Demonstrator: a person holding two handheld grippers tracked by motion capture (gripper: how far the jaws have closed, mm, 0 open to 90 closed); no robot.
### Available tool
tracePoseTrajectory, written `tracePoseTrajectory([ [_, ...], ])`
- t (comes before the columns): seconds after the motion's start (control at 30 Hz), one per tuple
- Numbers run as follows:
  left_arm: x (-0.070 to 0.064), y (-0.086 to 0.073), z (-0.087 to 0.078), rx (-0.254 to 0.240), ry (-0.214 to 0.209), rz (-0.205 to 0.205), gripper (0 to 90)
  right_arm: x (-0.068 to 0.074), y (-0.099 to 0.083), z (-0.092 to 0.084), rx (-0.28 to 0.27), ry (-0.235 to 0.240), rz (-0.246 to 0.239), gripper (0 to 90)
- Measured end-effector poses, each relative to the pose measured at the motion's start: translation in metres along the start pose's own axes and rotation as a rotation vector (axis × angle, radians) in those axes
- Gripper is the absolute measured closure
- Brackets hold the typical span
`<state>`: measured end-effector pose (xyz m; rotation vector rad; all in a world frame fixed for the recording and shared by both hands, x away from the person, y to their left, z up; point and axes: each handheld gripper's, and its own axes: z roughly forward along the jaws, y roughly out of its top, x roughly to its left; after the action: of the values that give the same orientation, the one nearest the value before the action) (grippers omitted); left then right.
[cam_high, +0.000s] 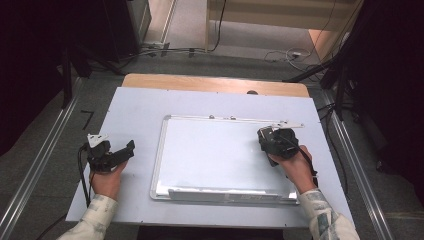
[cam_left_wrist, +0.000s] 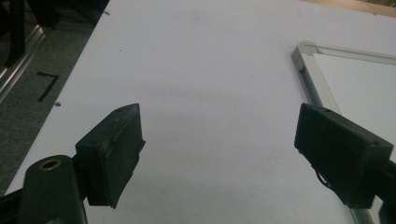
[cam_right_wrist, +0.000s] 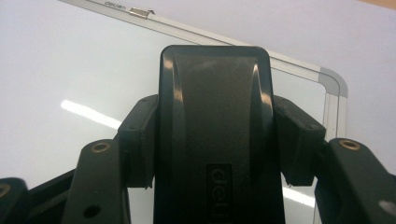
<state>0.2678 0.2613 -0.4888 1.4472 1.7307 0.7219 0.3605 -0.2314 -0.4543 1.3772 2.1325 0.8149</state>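
A white-faced whiteboard (cam_high: 215, 155) in a silver frame lies flat in the middle of the table. My right gripper (cam_high: 269, 139) hovers over its far right corner, shut on a black board eraser (cam_right_wrist: 215, 116). In the right gripper view both pads (cam_right_wrist: 137, 140) press the eraser's sides, with the board (cam_right_wrist: 70, 60) just beneath. My left gripper (cam_high: 122, 152) rests on the table left of the board, jaws wide apart. The left gripper view has nothing between its fingers (cam_left_wrist: 116, 149), and the board's corner (cam_left_wrist: 306, 51) lies off to the right.
A pale sheet (cam_high: 135, 110) covers the table, with a wooden edge (cam_high: 210, 82) at the far side. Metal rails (cam_high: 40, 165) run along the floor on both sides. Cables (cam_high: 280, 54) lie on the floor beyond the table.
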Motion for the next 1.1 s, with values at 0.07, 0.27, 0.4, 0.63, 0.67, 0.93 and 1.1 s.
tracePoseTrajectory([
  [0.07, 0.0, 0.0, 0.0, 0.001, 0.001, 0.0, 15.7, -0.003, 0.001, 0.001, 0.001, -0.004, 0.013, 38.7],
  [0.27, 0.0, 0.0, 0.0, 0.003, 0.0, -0.001, 15.7, -0.009, 0.002, 0.004, 0.004, -0.019, 0.03, 38.7],
  [0.4, 0.0, 0.0, 0.0, 0.003, 0.001, -0.001, 15.7, -0.012, 0.003, 0.005, 0.002, -0.029, 0.039, 38.7],
  [0.63, 0.0, 0.0, 0.0, 0.003, 0.0, -0.002, 15.7, -0.014, 0.005, 0.008, -0.001, -0.053, 0.048, 38.7],
  [0.67, 0.0, 0.0, 0.0, 0.004, 0.0, -0.001, 15.7, -0.015, 0.005, 0.008, 0.001, -0.054, 0.054, 38.7],
  [0.93, 0.0, 0.0, 0.0, 0.004, -0.001, 0.0, 15.7, -0.02, 0.006, 0.012, 0.006, -0.064, 0.078, 38.7],
  [1.1, 0.0, 0.0, 0.0, 0.002, 0.001, -0.001, 15.7, -0.022, 0.006, 0.013, 0.006, -0.062, 0.083, 38.7],
])
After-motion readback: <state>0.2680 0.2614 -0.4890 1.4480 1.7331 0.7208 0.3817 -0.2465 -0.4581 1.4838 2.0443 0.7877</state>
